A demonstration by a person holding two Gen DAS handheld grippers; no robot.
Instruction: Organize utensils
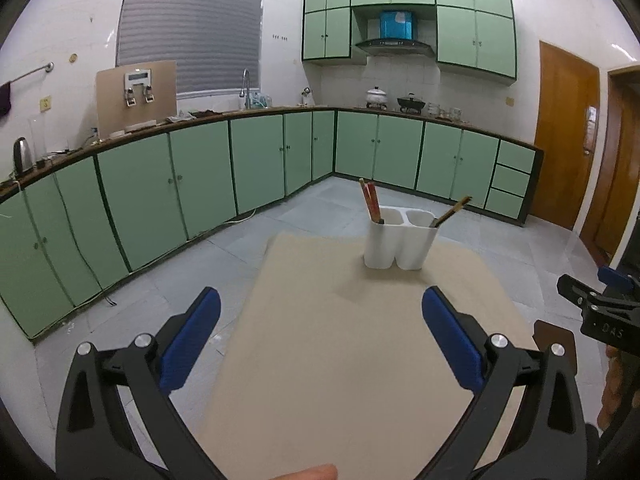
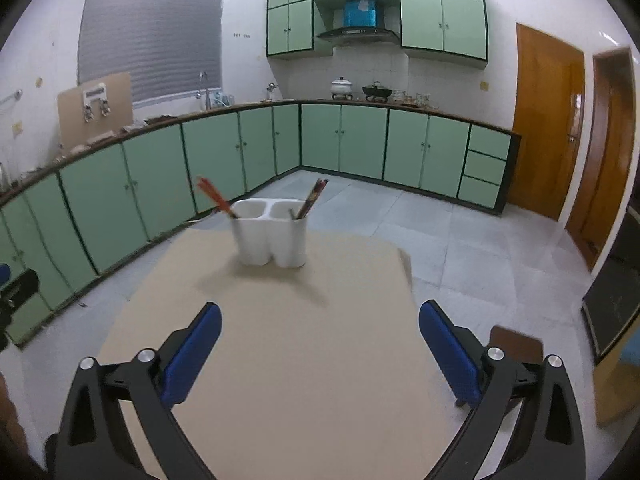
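Observation:
A white two-compartment utensil holder [image 1: 400,242] [image 2: 272,240] stands on the far part of a beige table [image 1: 340,340] [image 2: 280,340]. Red chopsticks [image 1: 370,200] [image 2: 216,198] lean in its left compartment. Dark brown chopsticks [image 1: 452,210] [image 2: 312,198] lean in its right compartment. My left gripper [image 1: 320,328] is open and empty above the near table, well short of the holder. My right gripper [image 2: 320,336] is open and empty, also short of the holder. The right gripper also shows at the right edge of the left wrist view [image 1: 600,304].
Green kitchen cabinets [image 1: 200,176] [image 2: 208,160] run along the back under a countertop with a kettle [image 1: 22,156], sink tap and pots. Wooden doors [image 1: 564,132] [image 2: 544,120] stand at the right. Grey tiled floor [image 2: 460,240] surrounds the table.

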